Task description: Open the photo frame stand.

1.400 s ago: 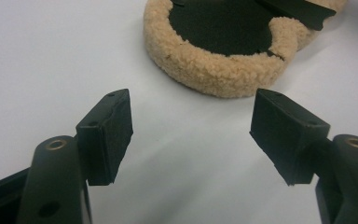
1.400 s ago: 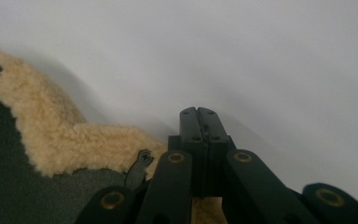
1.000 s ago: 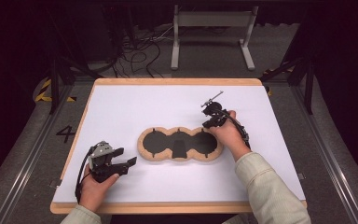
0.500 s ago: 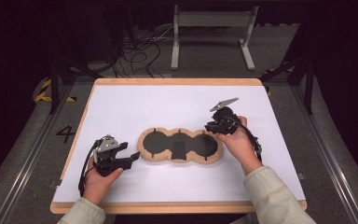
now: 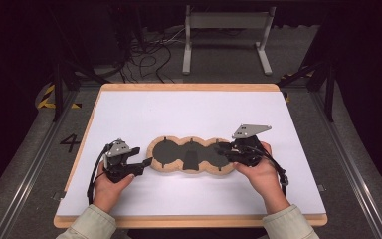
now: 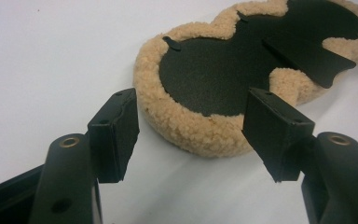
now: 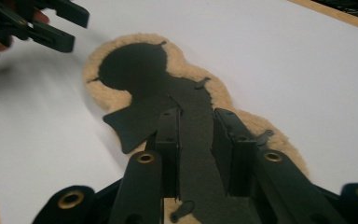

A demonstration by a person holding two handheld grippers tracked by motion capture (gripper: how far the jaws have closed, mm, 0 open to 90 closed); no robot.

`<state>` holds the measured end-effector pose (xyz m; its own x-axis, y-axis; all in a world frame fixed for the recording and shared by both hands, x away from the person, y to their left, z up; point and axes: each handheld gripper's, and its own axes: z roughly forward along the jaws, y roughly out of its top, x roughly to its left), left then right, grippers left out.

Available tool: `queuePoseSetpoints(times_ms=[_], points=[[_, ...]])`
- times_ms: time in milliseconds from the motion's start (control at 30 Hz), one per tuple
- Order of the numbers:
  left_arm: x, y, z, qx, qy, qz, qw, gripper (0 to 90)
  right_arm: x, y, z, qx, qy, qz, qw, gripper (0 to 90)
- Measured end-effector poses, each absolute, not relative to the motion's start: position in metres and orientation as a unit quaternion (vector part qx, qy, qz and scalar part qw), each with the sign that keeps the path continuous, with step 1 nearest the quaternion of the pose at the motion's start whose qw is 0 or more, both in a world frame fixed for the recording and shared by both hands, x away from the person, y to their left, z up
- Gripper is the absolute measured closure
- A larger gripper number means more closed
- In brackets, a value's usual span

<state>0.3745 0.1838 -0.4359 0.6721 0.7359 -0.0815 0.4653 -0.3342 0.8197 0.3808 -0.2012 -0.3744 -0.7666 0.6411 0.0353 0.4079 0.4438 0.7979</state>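
My left gripper (image 6: 191, 135) stands with its jaws wide apart, holding nothing, just short of the near end of the fleece-rimmed black pad (image 5: 189, 155) lying flat on the white table (image 5: 144, 114). Farther along, my right gripper (image 7: 196, 149) hangs over the pad's other end; its jaws, narrow, have just been opening, and seem to grip nothing.

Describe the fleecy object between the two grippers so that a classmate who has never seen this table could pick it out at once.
Start at the white table top with its wooden rim. Near its middle, towards the person, lies a flat three-lobed pad, like three joined circles. Its tan woolly border around a black inner face, with a loose black flap at the centre, marks it out.
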Motion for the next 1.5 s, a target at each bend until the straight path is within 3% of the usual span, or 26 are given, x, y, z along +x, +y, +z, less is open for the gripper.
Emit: queuePoseSetpoints(times_ms=[333,533,1133,1500], points=[[0.369,0.184,-0.432,0.803,0.362,0.167,0.443,38.9,0.363,-0.189,-0.373,0.288,0.853,0.421,0.112,70.6],[0.367,0.183,-0.429,0.805,0.349,0.170,0.449,41.8,0.357,-0.179,-0.381,0.274,0.864,0.408,0.115,78.9],[0.368,0.186,-0.432,0.803,0.358,0.165,0.448,42.2,0.354,-0.148,-0.413,0.248,0.899,0.358,0.055,85.1],[0.365,0.189,-0.434,0.808,0.358,0.166,0.438,41.9,0.364,-0.147,-0.429,0.274,0.904,0.325,0.046,90.0]])
